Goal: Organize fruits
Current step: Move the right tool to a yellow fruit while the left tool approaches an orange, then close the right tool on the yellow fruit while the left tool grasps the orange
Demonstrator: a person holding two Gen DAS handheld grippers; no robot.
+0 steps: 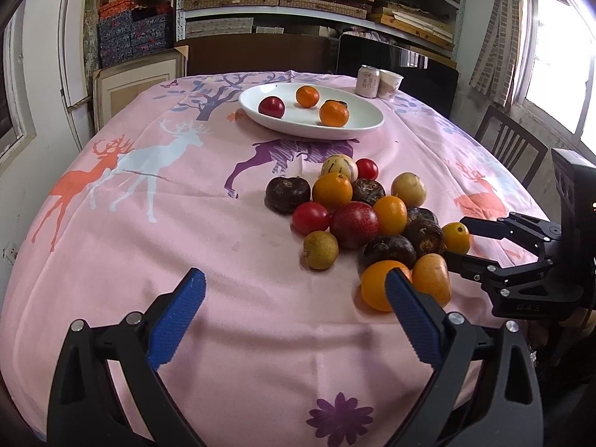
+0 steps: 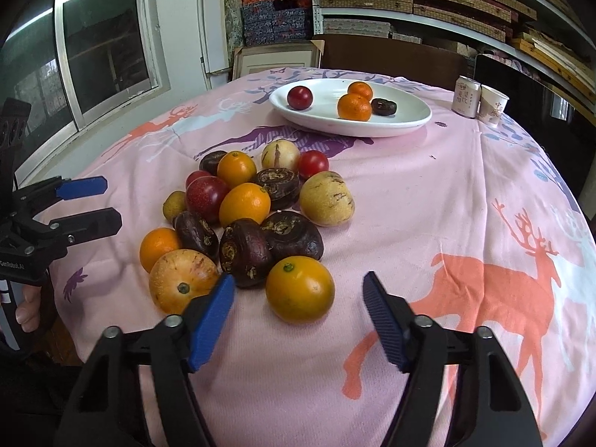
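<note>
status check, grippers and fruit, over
Both grippers open, empty: left gripper short of the pile, right gripper lined up on the nearest orange. Four fruits on plate, rest loose on cloth. Nothing in the way.

Loose on the tablecloth (image 2: 409, 193) — five dark water chestnuts (image 2: 292, 234), four yellow-orange citrus (image 2: 300, 294), three pale striped melons (image 2: 326, 203), three red fruits (image 2: 206, 199), one small brown fruit (image 2: 174, 205). One white plate (image 2: 409, 121) — two mandarins (image 2: 354, 107), one red plum (image 2: 299, 97), one dark chestnut (image 2: 384, 106). One can (image 2: 465, 97), one paper cup (image 2: 492, 106).

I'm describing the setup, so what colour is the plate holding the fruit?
White, plain and glossy: the plate shows best in the right wrist view.
</note>
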